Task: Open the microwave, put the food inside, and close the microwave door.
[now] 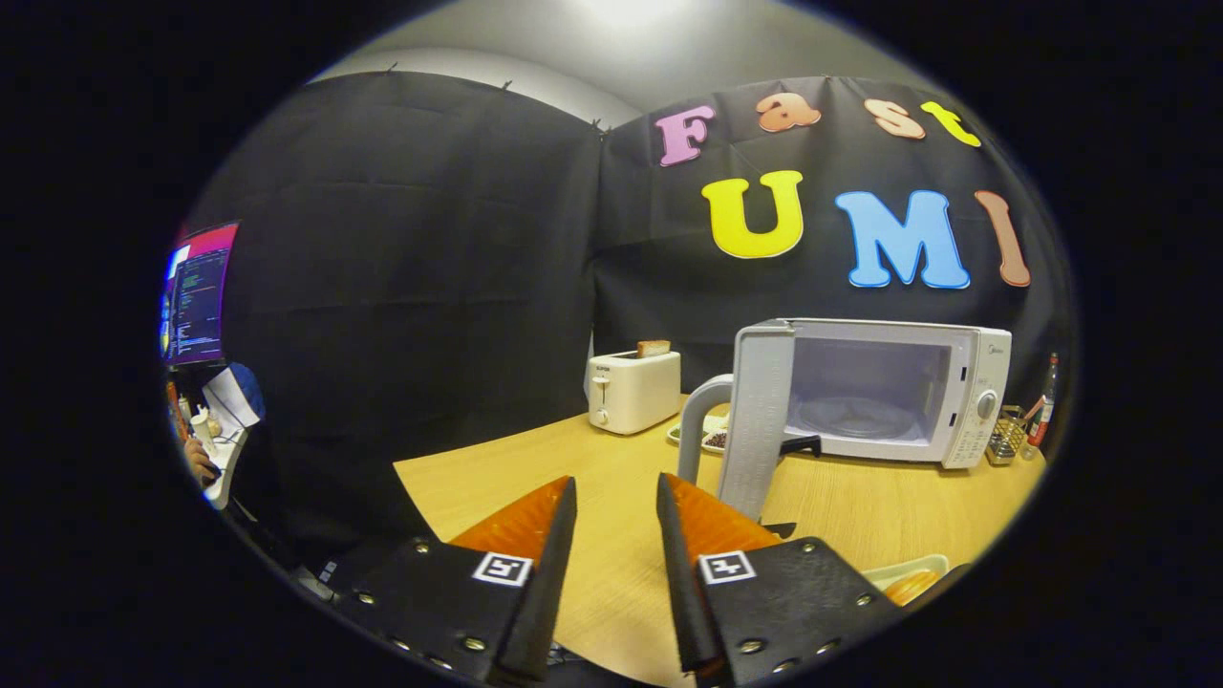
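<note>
While microwave [889,392] is standing with door [757,411] swung open, fingers [616,506] are hovering apart, gripping nothing; toaster [632,390] sitting left of microwave on desk [860,506].

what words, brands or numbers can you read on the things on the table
toaster: small brand mark on the front, too blurred to read
microwave: logo and button markings on its control panel, too small to read
bottle: any label too small to tell
gripper: open over the table; its tags are square patterns, no words
</note>
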{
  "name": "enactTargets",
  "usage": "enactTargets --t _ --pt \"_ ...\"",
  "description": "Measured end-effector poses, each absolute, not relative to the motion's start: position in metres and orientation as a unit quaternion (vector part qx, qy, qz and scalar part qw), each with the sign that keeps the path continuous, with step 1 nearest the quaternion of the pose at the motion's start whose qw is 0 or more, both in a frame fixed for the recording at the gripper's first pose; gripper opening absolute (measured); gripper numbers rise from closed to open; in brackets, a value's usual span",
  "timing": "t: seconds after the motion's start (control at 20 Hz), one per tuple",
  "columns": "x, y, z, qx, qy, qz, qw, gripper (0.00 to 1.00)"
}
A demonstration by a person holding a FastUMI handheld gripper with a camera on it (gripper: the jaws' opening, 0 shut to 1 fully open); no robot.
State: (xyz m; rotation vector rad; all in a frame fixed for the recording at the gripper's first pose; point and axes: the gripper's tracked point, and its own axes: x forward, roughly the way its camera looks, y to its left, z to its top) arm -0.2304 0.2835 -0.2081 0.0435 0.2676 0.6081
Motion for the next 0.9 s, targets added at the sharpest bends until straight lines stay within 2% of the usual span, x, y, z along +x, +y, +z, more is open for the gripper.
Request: enactTargets --t 0.05,0.1,0.15,0.2,0.5,0.65,0.75,0.9 --pt "-0.232 0.263 -0.210 0.009 0.127 0.294 0.947 0.55" --pt "-0.235 0.242 -0.209 -0.004 0.123 0.289 0.949 0.56" --pt "-0.235 0.221 -0.216 -0.019 0.128 0.280 0.951 0.80" --pt "-0.238 0.199 -0.222 -0.030 0.136 0.273 0.952 0.88" --pt "-0.259 0.109 -0.256 0.013 0.201 0.267 0.942 0.88" --pt "-0.262 0.087 -0.274 0.072 0.235 0.261 0.934 0.97" --pt "-0.258 0.061 -0.279 0.039 0.217 0.227 0.949 0.97" --pt "-0.258 0.060 -0.301 0.024 0.224 0.234 0.946 0.96"
